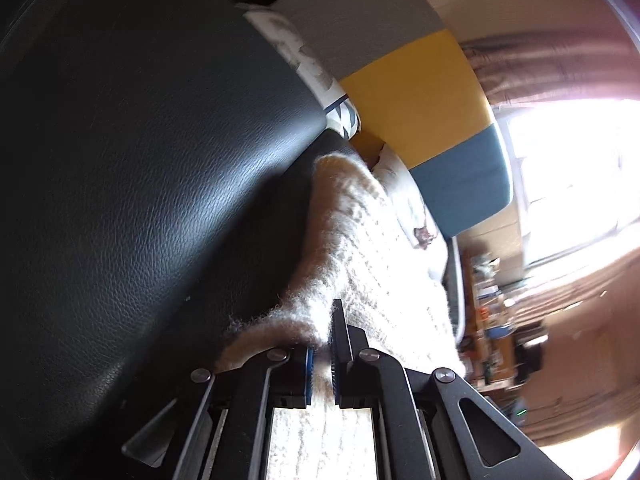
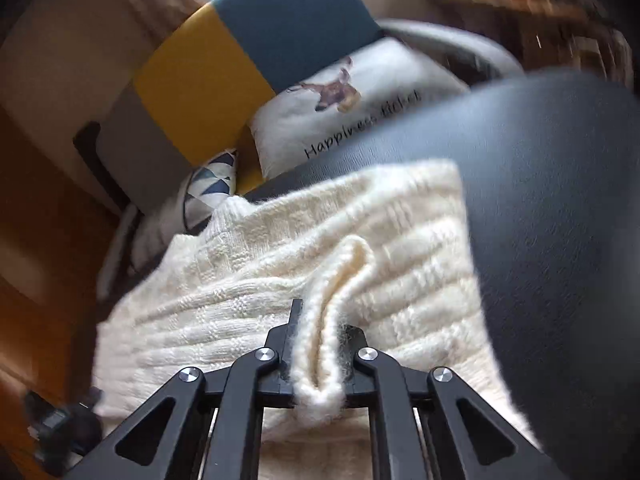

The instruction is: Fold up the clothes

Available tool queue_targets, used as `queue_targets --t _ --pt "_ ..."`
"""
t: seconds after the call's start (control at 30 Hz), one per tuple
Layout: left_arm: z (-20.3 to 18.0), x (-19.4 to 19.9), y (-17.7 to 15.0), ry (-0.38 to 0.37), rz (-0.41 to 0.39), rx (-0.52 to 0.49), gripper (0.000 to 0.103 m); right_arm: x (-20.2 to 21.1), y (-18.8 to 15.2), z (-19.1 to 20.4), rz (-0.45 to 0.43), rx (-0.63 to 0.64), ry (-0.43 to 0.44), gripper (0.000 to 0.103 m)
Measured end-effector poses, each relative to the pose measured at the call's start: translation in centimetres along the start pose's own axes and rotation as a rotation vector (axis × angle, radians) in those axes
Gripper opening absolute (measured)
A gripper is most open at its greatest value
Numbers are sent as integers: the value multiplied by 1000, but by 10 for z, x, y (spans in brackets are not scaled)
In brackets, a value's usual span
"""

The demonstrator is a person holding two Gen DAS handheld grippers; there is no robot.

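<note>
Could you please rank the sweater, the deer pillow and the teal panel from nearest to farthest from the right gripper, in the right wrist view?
1. Sweater: pinched in the right gripper.
2. Deer pillow: beyond the sweater, upper middle.
3. Teal panel: behind the pillow, at the top.

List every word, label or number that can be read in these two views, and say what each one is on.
"Happiness": printed in black script on the white cushion, below its deer picture.
A second word follows it on the same cushion, too blurred to read.
Items on the shelf in the left wrist view: any labels are too small and blurred to read.
No text on the cream knit sweater.
</note>
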State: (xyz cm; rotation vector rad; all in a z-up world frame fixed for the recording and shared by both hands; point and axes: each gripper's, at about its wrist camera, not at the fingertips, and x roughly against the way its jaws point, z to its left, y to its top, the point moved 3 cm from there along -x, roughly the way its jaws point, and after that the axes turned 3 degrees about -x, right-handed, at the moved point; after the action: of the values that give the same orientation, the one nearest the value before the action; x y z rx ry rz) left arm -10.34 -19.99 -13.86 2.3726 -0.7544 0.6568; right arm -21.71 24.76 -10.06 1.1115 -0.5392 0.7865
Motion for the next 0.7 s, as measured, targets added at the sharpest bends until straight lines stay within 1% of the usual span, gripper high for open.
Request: queue_targets --t 0.07,0.1,0.17,0.23,0.27,0.33,0.4,0.47,0.5,0.6,0.63,0.67,0.7 --pt "-10 2 1 37 -19 -80 7 12 4 23 -61 167 -96 8" --pt "-14 1 0 59 -19 -118 7 8 4 27 -64 202 -134 8" --pt "-21 0 -2 101 -19 -196 7 -17 3 23 -7 207 -174 8" --pt "-29 -1 -4 144 -19 -273 7 -27 -2 15 5 182 -171 8" --pt "-25 -4 -7 134 7 -263 7 -30 -5 10 3 163 -162 9" --pt "-11 1 -5 41 47 -190 9 -31 -6 2 2 104 -105 9" --pt "9 9 0 -54 96 -77 11 -32 -4 -6 3 44 -37 12" --pt "23 19 5 -111 120 -7 12 -33 -3 -9 0 23 -4 12" --pt "27 26 6 -126 128 4 12 -33 -3 -10 -3 18 3 13" --pt "27 36 13 -205 160 17 12 -34 -3 -17 -6 -21 42 16" --pt "24 38 14 -222 180 6 12 -34 -3 -19 -6 -35 56 16" --pt "22 40 15 -227 192 -6 13 -34 -2 -21 -6 -47 68 17" --pt "22 43 18 -221 187 -14 15 -34 -2 -23 -7 -55 77 17"
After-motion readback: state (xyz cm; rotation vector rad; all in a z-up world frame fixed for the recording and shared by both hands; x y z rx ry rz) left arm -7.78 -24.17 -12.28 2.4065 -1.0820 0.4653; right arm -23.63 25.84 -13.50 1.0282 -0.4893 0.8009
